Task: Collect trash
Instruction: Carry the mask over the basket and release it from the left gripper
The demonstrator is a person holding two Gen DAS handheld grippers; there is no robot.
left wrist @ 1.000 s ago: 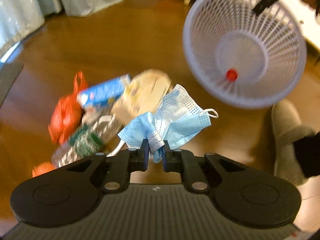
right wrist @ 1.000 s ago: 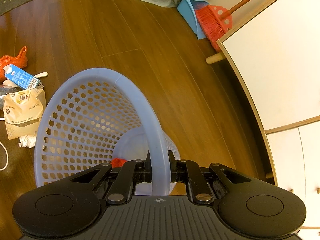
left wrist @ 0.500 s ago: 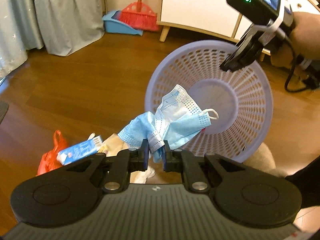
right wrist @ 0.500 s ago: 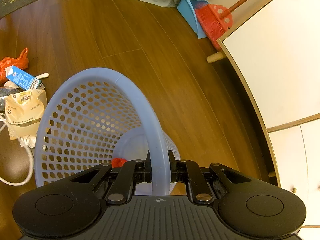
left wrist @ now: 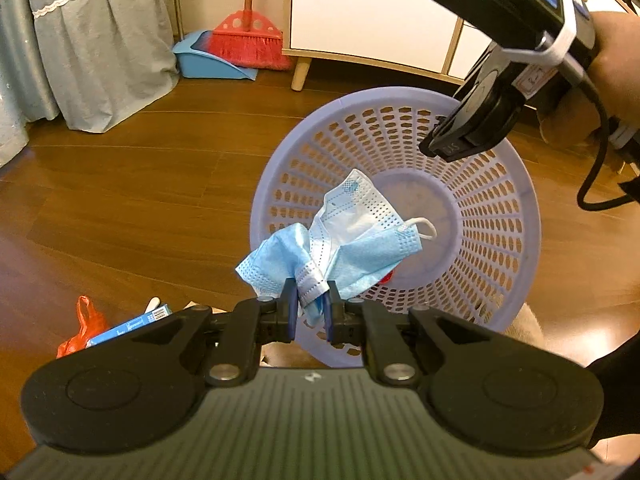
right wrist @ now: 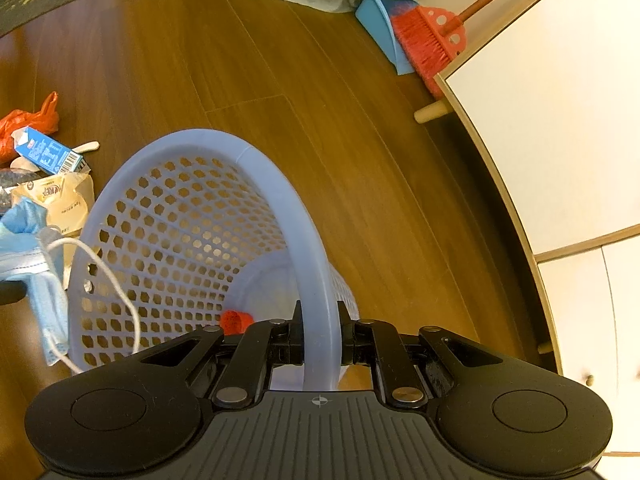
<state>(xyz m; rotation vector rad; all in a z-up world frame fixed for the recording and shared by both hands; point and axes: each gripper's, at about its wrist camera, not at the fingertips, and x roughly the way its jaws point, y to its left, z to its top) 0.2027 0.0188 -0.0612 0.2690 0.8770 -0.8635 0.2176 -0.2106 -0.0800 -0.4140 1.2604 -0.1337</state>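
Observation:
My left gripper [left wrist: 309, 295] is shut on a crumpled blue face mask [left wrist: 344, 240], held up in front of the mouth of a lilac perforated basket [left wrist: 496, 248]. My right gripper [right wrist: 320, 320] is shut on the basket's rim [right wrist: 316, 280], tilting it above the floor; that gripper [left wrist: 452, 142] also shows at the rim in the left wrist view. A small red scrap [right wrist: 235, 321] lies inside the basket. The mask [right wrist: 28, 240] and its white ear loop [right wrist: 120, 292] enter the right wrist view at the left, beside the basket's rim.
On the wooden floor lie a blue carton [right wrist: 48, 153], a red plastic bag [right wrist: 24, 124] and a beige paper bag [right wrist: 56, 196]. A red broom [left wrist: 250, 36] and blue dustpan [left wrist: 208, 60] lean by a white cabinet [left wrist: 380, 4]. Grey drapery [left wrist: 96, 40] hangs at the left.
My left gripper has lifted the mask off the trash pile and carried it toward the basket's mouth. The mask now shows at the left of the right wrist view. The right gripper keeps its hold.

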